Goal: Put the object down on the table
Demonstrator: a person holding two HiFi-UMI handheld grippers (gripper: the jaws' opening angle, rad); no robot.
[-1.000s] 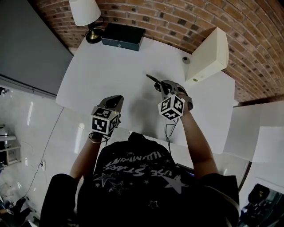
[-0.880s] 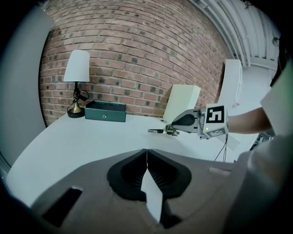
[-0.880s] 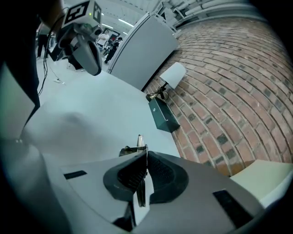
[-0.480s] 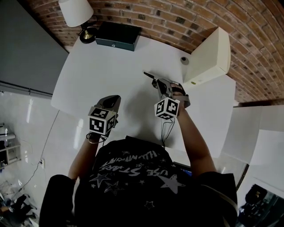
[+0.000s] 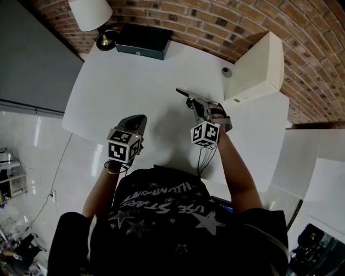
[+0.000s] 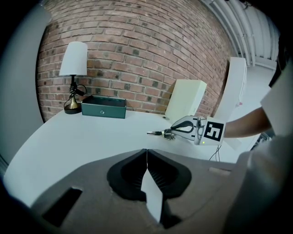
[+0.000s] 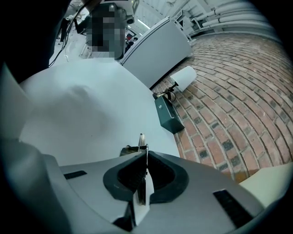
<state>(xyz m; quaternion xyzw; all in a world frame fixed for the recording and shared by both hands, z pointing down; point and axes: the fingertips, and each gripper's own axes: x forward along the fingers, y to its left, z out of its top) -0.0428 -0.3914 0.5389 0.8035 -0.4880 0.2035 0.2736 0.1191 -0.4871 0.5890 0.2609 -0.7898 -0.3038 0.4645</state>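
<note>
My right gripper (image 5: 197, 104) (image 7: 145, 157) is shut on a slender dark tool (image 5: 184, 94) (image 6: 158, 133) (image 7: 141, 140) with a metal tip and a brass-coloured collar. The tool sticks out past the jaws toward the far left, low over the white table (image 5: 124, 81); whether it touches the top cannot be told. My left gripper (image 5: 141, 118) (image 6: 146, 154) is shut with nothing in it and hovers near the table's front edge, left of the right gripper (image 6: 179, 131).
A lamp with a white shade (image 5: 89, 13) (image 6: 73, 77) and a dark green box (image 5: 143, 40) (image 6: 103, 107) stand at the far left by the brick wall. A cream box (image 5: 259, 67) (image 6: 185, 98) and a small grey roll (image 5: 226, 71) stand at the far right.
The head view has shifted a little. The right gripper stays shut on the tool at about the same spot over the table; the left gripper has not moved.
</note>
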